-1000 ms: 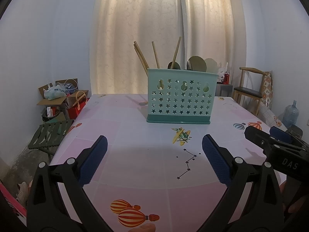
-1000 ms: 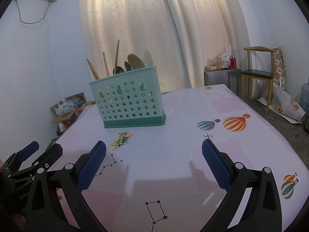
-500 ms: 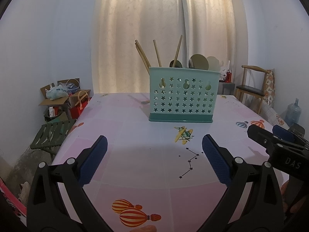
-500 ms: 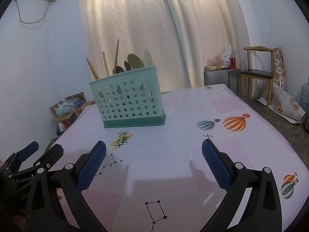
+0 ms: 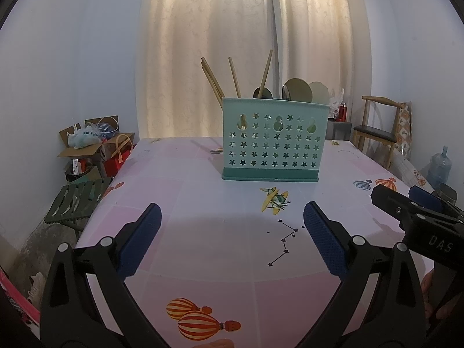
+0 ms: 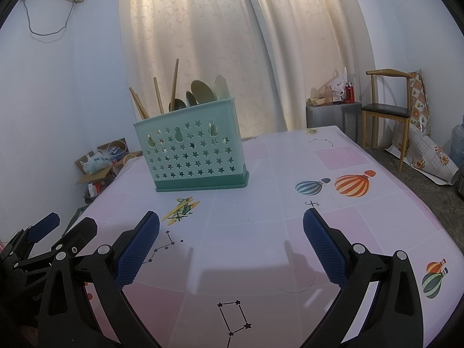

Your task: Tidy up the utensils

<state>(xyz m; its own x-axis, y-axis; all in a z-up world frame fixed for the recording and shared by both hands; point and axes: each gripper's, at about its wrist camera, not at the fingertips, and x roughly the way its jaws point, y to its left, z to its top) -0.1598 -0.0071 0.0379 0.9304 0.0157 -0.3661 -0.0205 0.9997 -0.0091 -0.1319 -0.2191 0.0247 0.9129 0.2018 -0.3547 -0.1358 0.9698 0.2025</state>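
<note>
Left gripper (image 5: 232,217) and right gripper (image 6: 231,226) gaped wide, empty; chopsticks (image 5: 213,79), spoons (image 5: 297,90) stood upright in teal caddy (image 5: 272,142).

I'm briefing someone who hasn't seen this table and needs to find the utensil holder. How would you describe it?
On the pink table printed with balloons and star constellations, in front of the cream curtains, stands the utensil holder. It is a mint-green plastic box with a darker green base, its front punched with small stars, with wooden chopsticks and spoons sticking out of the top. Nothing else stands on the table.
</note>
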